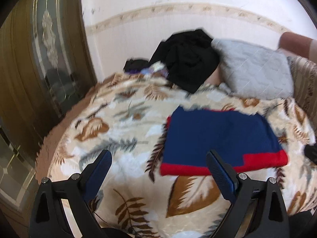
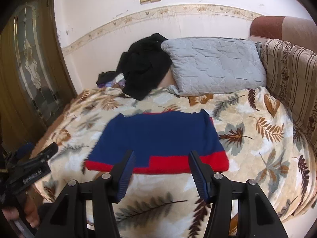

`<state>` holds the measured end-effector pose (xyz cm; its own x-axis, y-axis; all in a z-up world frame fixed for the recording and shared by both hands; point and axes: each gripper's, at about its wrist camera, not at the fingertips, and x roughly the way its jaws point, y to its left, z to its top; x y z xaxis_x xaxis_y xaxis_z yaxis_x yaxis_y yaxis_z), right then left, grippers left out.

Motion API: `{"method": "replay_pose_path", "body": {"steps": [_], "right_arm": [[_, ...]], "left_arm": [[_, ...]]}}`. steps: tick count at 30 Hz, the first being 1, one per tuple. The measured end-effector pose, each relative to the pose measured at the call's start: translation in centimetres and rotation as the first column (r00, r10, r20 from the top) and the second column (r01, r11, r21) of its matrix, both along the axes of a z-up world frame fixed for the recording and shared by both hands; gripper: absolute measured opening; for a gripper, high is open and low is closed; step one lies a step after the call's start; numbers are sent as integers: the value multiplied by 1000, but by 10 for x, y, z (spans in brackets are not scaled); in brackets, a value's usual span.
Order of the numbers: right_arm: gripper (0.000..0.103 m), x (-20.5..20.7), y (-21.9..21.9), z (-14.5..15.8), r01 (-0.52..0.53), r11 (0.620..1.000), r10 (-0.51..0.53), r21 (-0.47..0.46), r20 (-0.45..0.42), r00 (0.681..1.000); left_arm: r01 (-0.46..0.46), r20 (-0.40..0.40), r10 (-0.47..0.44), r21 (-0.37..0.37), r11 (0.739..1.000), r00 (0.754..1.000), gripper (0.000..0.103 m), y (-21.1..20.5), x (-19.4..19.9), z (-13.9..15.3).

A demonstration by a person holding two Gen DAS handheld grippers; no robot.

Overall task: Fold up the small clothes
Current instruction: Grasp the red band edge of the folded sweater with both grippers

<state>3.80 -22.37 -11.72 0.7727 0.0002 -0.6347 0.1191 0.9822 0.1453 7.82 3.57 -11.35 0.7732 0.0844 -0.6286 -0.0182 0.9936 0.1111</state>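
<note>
A blue knit garment with a red hem (image 1: 221, 136) lies folded flat on the leaf-patterned blanket (image 1: 126, 119); it also shows in the right wrist view (image 2: 158, 138). My left gripper (image 1: 158, 160) is open and empty, held above the blanket just left of and in front of the garment's red edge. My right gripper (image 2: 161, 158) is open and empty, held over the garment's near red hem. The left gripper (image 2: 39, 152) also shows at the left edge of the right wrist view.
A pile of black clothes (image 2: 142, 67) lies at the back by the wall, beside a grey quilted pillow (image 2: 214, 63). A striped sofa arm (image 2: 293, 75) bounds the right side. A wooden glass-panelled door (image 2: 29, 59) stands to the left.
</note>
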Motion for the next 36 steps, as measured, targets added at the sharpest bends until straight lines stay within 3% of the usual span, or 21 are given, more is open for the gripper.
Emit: {"method": "replay_pose_path", "body": {"steps": [3, 6, 8, 12, 13, 16, 19, 23, 25, 27, 28, 31, 32, 33, 34, 36], "right_arm": [[60, 6, -24, -19, 37, 998, -36, 46, -30, 999], [60, 18, -60, -46, 80, 982, -67, 168, -84, 994], [60, 25, -73, -60, 85, 966, -62, 245, -100, 993], [60, 44, -93, -91, 130, 956, -92, 263, -150, 984], [60, 48, -100, -99, 152, 944, -104, 293, -175, 979], [60, 53, -124, -126, 207, 856, -105, 474, -233, 967], [60, 58, -128, -140, 229, 831, -105, 506, -261, 959], [60, 61, -131, -148, 235, 795, -109, 560, -250, 962], [61, 63, -126, -141, 188, 800, -87, 569, -200, 976], [61, 65, -115, -130, 117, 828, -48, 548, -138, 989], [61, 67, -105, -123, 65, 849, -16, 525, -98, 995], [59, 77, -83, -114, -26, 873, 61, 486, -57, 997], [59, 80, -77, -112, -40, 880, 73, 472, -52, 996], [59, 85, -72, -111, -47, 890, 79, 454, -52, 995], [59, 91, -65, -110, -55, 900, 87, 433, -55, 995], [59, 103, -53, -109, -79, 910, 109, 406, -50, 993]], "left_arm": [[-63, -95, 64, 16, 998, 993, 96, 21, 29, -36], [-133, -188, 129, -7, 991, 974, 96, 46, 54, -69], [-161, -208, 155, -12, 987, 966, 96, 55, 62, -82], [-137, -258, 111, -88, 987, 960, 96, 58, 74, -103], [-126, -262, 94, -108, 986, 960, 93, 57, 76, -105], [-77, -261, 29, -178, 981, 965, 84, 50, 79, -111], [-51, -270, -17, -243, 969, 963, 84, 45, 85, -116], [-91, -314, -10, -306, 948, 949, 83, 48, 97, -129], [-79, -299, -33, -358, 930, 954, 61, 49, 98, -129], [-56, -273, -55, -384, 922, 960, 46, 48, 98, -127], [-44, -261, -62, -379, 924, 963, 44, 45, 97, -126], [-38, -269, -64, -356, 934, 961, 45, 39, 98, -128], [-43, -276, -62, -358, 933, 959, 50, 39, 100, -129], [-54, -288, -59, -368, 928, 956, 63, 40, 101, -131], [-58, -291, -62, -386, 921, 955, 68, 41, 101, -131], [-65, -294, -60, -397, 916, 954, 68, 41, 100, -131]]}}
